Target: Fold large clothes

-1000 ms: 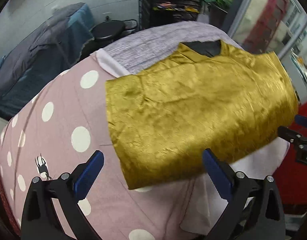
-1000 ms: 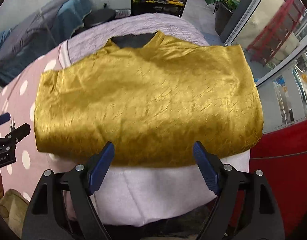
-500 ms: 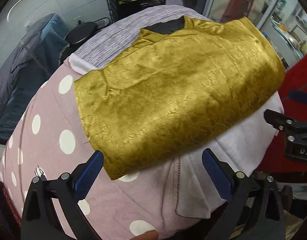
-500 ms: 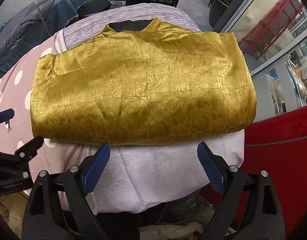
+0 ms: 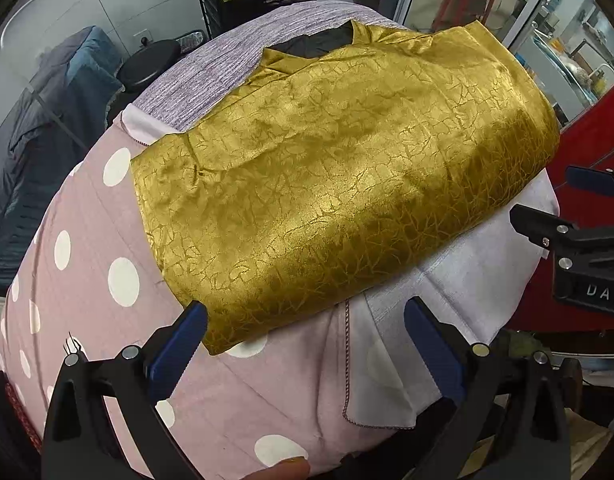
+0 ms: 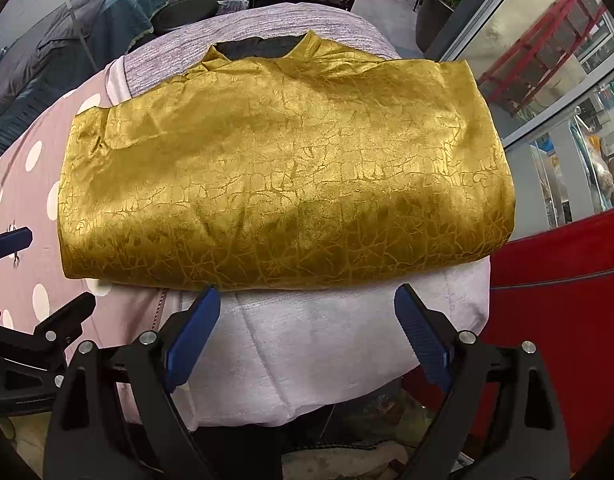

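From the left wrist view we see our left gripper (image 5: 305,344) low at the near edge, with its two blue fingers (image 5: 179,354) spread wide and holding nothing. Just past them lies the gold top (image 5: 339,184), folded into a wide block. Its near left corner sits right between our fingers, close to the left one, but we cannot tell if they touch. The gold top rests flat on a pink dotted sheet (image 5: 87,248) on the left and a white cloth (image 5: 467,280) on the right. A grey striped cloth (image 5: 235,60) lies under its far edge. The long side of the top runs from near left to far right, and its dark neck hole (image 5: 315,44) points to the far side. Our right gripper (image 5: 587,216) peeks in from the right edge, near the top's right end.

From the right wrist view we see our right gripper (image 6: 307,332) low and near, its blue fingers (image 6: 419,332) wide apart and empty. The gold top (image 6: 287,168) lies just past the fingertips, not touching them, and fills the middle. Its long side runs left to right across the view, and the neck hole (image 6: 263,46) points away from us. The white cloth (image 6: 307,344) shows between our fingers. Our left gripper (image 6: 11,240) shows at the left edge, beside the top's left end. A red panel (image 6: 567,300) stands on the right.
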Action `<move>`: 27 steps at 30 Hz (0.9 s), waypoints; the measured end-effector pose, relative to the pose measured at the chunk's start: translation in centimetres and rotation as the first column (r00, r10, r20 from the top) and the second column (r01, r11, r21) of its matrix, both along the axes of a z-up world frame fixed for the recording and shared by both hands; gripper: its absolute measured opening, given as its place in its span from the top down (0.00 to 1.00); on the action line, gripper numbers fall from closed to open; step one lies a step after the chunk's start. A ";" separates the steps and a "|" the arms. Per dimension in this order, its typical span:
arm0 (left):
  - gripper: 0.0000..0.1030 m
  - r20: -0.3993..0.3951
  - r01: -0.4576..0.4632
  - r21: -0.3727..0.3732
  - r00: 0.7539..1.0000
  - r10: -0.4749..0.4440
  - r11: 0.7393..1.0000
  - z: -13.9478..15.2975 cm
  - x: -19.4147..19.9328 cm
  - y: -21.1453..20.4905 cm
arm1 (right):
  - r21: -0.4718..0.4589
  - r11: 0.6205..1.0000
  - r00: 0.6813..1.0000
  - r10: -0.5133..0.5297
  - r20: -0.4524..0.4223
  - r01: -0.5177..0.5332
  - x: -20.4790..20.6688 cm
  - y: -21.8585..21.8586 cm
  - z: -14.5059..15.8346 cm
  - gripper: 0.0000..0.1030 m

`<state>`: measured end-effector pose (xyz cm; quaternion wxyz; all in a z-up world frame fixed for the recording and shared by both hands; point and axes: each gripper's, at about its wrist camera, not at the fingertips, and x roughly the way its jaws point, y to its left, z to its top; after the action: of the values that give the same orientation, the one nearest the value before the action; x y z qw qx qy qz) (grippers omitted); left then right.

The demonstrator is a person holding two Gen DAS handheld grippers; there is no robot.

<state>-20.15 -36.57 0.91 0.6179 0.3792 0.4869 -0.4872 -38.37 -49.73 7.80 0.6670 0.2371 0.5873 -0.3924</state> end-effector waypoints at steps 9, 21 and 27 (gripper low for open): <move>0.06 0.004 -0.001 0.000 1.000 0.001 1.000 0.0 -0.1 0.0 | 0.002 1.000 1.000 0.010 -0.007 -0.010 0.1 0.0 -0.1 0.15; 0.06 0.007 0.002 0.001 1.000 -0.002 1.000 0.1 -0.1 0.0 | -0.004 1.000 1.000 0.016 -0.015 -0.016 0.3 0.0 0.1 0.15; 0.06 0.002 0.001 0.004 1.000 -0.001 1.000 0.1 -0.1 0.0 | -0.008 1.000 1.000 0.019 -0.017 -0.019 0.2 0.1 0.3 0.15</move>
<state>-20.23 -36.56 1.01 0.6175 0.3810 0.4870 -0.4861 -38.13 -49.61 8.10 0.6666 0.2254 0.5936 -0.3905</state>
